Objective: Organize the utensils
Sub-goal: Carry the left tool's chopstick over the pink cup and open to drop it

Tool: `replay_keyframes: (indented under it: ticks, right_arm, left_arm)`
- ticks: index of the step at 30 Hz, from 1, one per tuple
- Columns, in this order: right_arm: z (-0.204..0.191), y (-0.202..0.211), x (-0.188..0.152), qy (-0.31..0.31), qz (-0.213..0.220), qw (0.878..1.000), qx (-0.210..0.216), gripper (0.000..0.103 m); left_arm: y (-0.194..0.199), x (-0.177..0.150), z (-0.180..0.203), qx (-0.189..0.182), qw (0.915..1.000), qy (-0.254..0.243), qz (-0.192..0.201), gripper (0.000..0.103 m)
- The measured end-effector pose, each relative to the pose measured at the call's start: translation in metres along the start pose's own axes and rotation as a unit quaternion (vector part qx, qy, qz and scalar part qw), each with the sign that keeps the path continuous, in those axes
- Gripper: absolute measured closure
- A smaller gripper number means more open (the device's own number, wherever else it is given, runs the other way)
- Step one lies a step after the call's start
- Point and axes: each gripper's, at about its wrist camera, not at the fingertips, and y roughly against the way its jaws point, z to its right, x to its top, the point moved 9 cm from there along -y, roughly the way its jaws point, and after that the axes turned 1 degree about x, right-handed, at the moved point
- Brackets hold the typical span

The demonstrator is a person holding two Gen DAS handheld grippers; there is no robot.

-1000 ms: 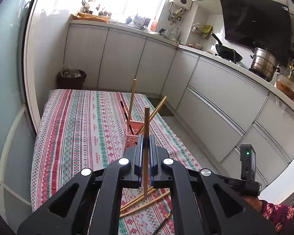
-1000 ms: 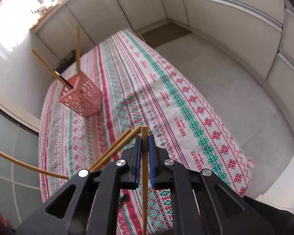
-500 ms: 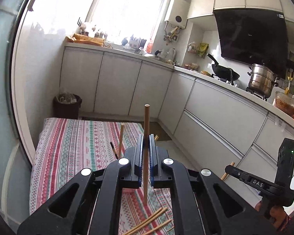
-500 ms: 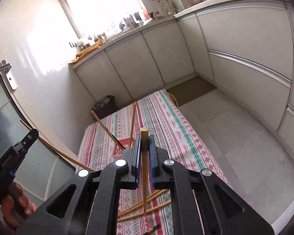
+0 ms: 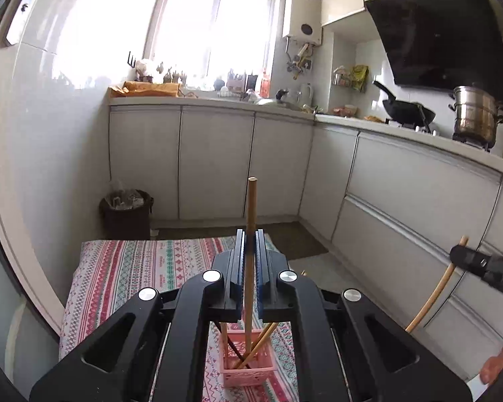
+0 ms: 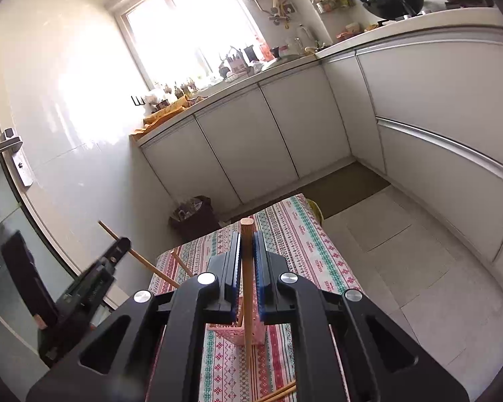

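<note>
Nearest to me, the left hand-held gripper (image 5: 248, 268) has its blue pads pressed on a wooden chopstick (image 5: 250, 221), which stands close to upright between them, its blunt top above the jaws and its lower end reaching down behind them. Directly beneath it sits the pink basket (image 5: 246, 372) on the patterned surface (image 5: 124, 268), already holding a few chopsticks that lean against its walls. From the left wrist view the held stick's lower tip appears to lie over, perhaps just inside, the basket's mouth; I cannot tell whether it touches bottom.

The right hand-held gripper (image 6: 247, 268) is likewise pinching a chopstick of its own (image 6: 247, 301), also near vertical, its long axis running straight up and down through the jaws. In its view the basket (image 6: 238, 335) lies below and slightly to the left of that stick's line, the tip hanging in front of the basket and not inside it. A couple of loose chopsticks (image 6: 278, 393) lie on the cloth nearer the viewer.

So the relation that counts: the basket is below both sticks, the left one looking better lined up with the opening, so I judge the left hand nearer to a drop. Each stick's axis already matches the basket's upright well.

Farther back stand a dark bin (image 5: 125, 212) against the wall, white cabinets, and a wok (image 5: 407, 112) and steel pot (image 5: 474, 117) on the far counter.
</note>
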Motion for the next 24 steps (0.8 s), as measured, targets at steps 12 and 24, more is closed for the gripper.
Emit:
replay_keyframes:
  ticks: [12, 24]
  right_arm:
    - [-0.030, -0.024, 0.019, 0.015, 0.031, 0.999, 0.014, 0.095]
    - [-0.048, -0.043, 0.019, 0.035, 0.038, 0.999, 0.013, 0.095]
  left_arm:
    - [-0.008, -0.011, -0.023, -0.011, 0.9993, 0.033, -0.015, 0.098]
    - [0.026, 0.011, -0.038, -0.015, 0.9979, 0.054, 0.034, 0.069]
